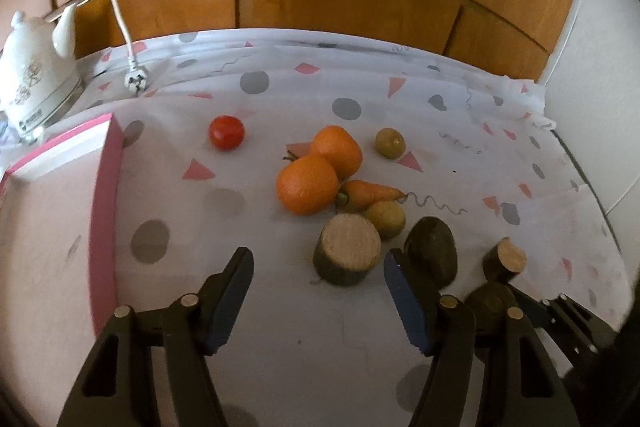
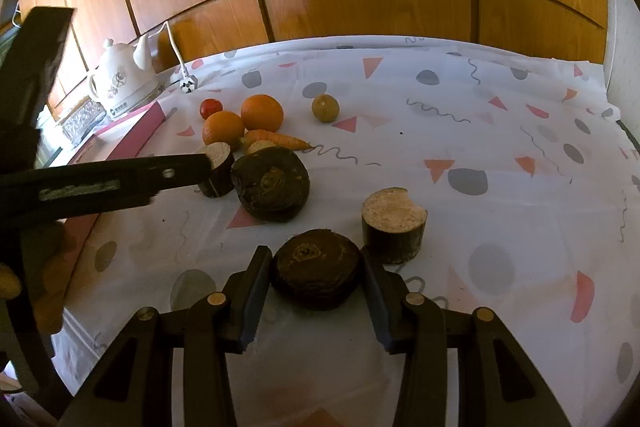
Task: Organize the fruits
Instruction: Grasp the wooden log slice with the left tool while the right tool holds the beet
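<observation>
Left wrist view, read left to right: a pink box [image 1: 105,195] at the edge, a tomato [image 1: 226,132], two oranges [image 1: 307,183] touching, a carrot [image 1: 370,193] just beside them, then the left gripper [image 1: 318,269], fingers spread with nothing pinched, a cut dark root piece [image 1: 347,254] just beyond the gap. Right wrist view shows the right gripper [image 2: 317,277] pinching a dark round root [image 2: 316,277] on the patterned tablecloth [image 2: 500,131], another cut piece [image 2: 394,225] to its right.
</observation>
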A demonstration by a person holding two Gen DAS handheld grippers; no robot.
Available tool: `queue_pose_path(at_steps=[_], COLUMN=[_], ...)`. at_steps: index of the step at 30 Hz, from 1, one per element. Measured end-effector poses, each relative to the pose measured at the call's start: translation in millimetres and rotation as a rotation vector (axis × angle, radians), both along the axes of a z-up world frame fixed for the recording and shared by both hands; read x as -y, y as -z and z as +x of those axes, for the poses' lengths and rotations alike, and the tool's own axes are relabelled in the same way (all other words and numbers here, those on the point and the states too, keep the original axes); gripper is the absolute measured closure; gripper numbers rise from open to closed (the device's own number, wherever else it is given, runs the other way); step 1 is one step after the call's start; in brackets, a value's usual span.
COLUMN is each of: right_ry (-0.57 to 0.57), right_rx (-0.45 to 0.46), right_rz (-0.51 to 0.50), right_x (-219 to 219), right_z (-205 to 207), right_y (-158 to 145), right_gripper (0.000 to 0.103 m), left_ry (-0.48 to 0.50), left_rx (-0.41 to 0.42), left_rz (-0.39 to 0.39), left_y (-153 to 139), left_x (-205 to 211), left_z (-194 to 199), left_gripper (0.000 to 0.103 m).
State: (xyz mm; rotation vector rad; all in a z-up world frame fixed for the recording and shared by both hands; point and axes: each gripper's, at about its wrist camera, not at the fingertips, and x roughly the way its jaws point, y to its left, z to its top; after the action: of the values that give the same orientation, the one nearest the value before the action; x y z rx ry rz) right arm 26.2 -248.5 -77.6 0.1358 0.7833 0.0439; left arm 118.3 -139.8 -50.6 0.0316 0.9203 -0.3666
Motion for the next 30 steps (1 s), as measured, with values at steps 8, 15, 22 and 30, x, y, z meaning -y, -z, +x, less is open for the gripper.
queue_pose_path(at_steps=[8, 15, 22, 30], right_ry=[0.011, 0.017, 0.022, 0.023], right_rx=[0.004, 0.010, 0.007, 0.009], right_rz=[-0.014, -0.042, -0.071, -0.081], right_x=[-3, -7, -10, -11], right_z=[0, 0, 1, 0], right_y=[1, 2, 3, 3], right_gripper=[0.057, 0.057, 0.057, 0.057], left_ry=[0.020, 0.017, 0.000, -0.010], left_rx=[0.000, 0.017, 0.021, 0.018], left_rz=[-0.017, -0.002, 0.014, -0.014], left_y=[9, 14, 18, 14], left_x=[5, 10, 15, 5], left_z=[4, 7, 16, 6], left_gripper=[0.047, 0.047, 0.049, 0.067])
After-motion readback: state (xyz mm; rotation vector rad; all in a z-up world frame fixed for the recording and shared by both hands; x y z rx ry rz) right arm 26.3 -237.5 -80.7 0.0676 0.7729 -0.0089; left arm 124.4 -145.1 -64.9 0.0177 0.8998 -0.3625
